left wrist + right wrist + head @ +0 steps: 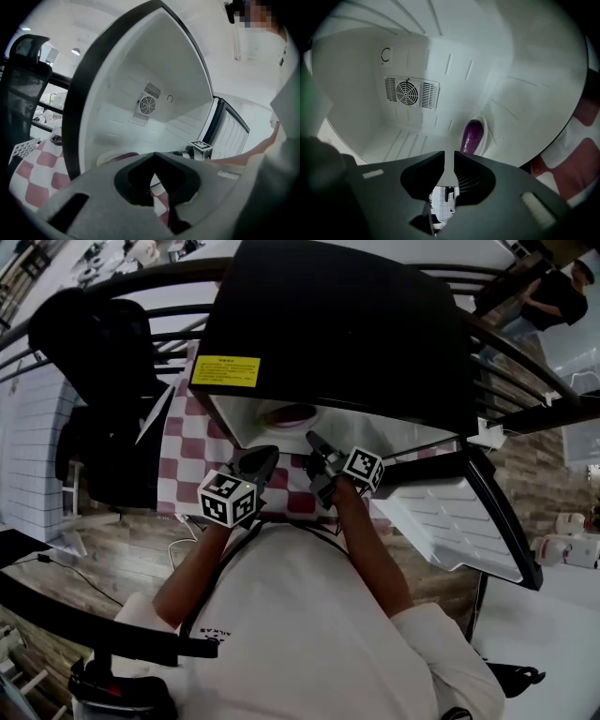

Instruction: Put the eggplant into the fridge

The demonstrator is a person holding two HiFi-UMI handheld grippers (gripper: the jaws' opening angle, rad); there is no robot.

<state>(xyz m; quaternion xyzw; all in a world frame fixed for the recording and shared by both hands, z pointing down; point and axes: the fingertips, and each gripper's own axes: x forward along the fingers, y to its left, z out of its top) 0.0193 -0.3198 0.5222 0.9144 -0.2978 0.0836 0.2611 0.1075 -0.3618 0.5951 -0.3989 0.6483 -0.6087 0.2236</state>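
Between the right gripper [449, 157] fingers, a narrow gap stands empty; the left gripper [154, 155] fingers are clenched on nothing. Beyond the right fingers, the eggplant [471, 136] lies in a white dish [484, 127] inside the open fridge [511, 70], on the checkered tabletop [576, 164].

The glossy purple eggplant [471, 136] lies on a white dish [486, 130] inside the open, white-lined fridge [454, 61].

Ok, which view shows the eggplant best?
Right gripper view: the eggplant lies in plain sight on its white dish inside the fridge. Head view catches a dim sliver at the opening; left gripper view, only a low strip.
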